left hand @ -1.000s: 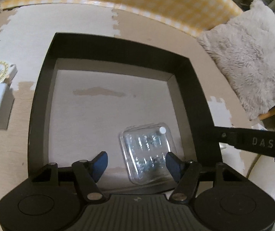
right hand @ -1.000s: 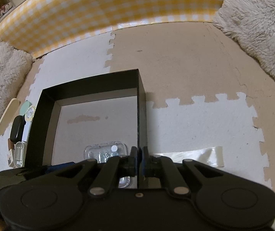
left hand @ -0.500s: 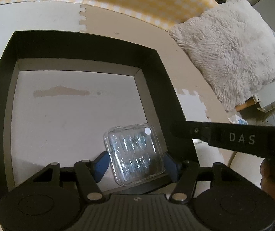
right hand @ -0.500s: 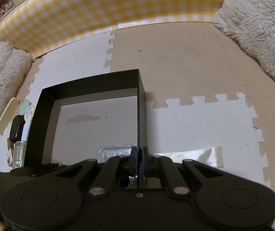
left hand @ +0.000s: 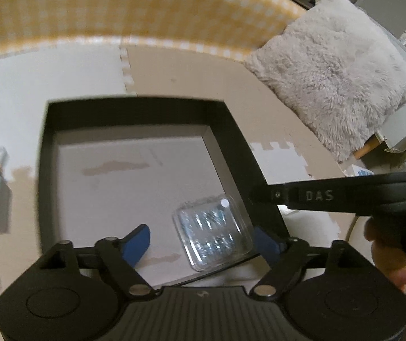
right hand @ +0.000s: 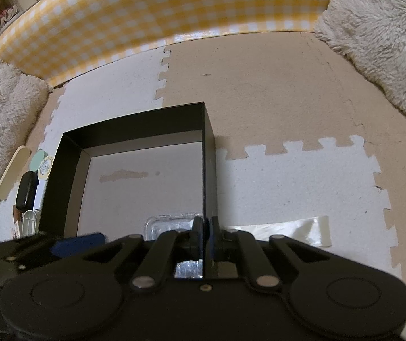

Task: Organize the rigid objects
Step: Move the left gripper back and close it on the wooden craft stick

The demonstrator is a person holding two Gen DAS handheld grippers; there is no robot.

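left gripper, a black two-finger tong with blue pads, hangs over the near edge of the black shallow square cardboard box. its jaws are opening. the clear plastic blister case holding small silvery parts lies between the blue pads, flat on the box floor. the left pad stands clear of the case; the right pad sits just beside the case's right edge, and contact there cannot be confirmed.

right gripper, also black, is clamped shut on the right wall of the same box. one finger sits inside the wall, the other outside. in the left wrist view its body carries the letters "das" and a person's hand holds the handle at the right edge.

the case occupies the near right corner of the box, close to the right wall. the pale grey box floor shows a brownish scuffed streak further in.

left of the box, a row of small items lies on the beige and white interlocking foam floor mat: a dark oval case, round labelled lids, a pale flat stick. right of the box, a strip of clear plastic film lies on the mat.

far beyond, a yellow and white checked fabric border runs across. fluffy cream pillows sit at far right and far left.
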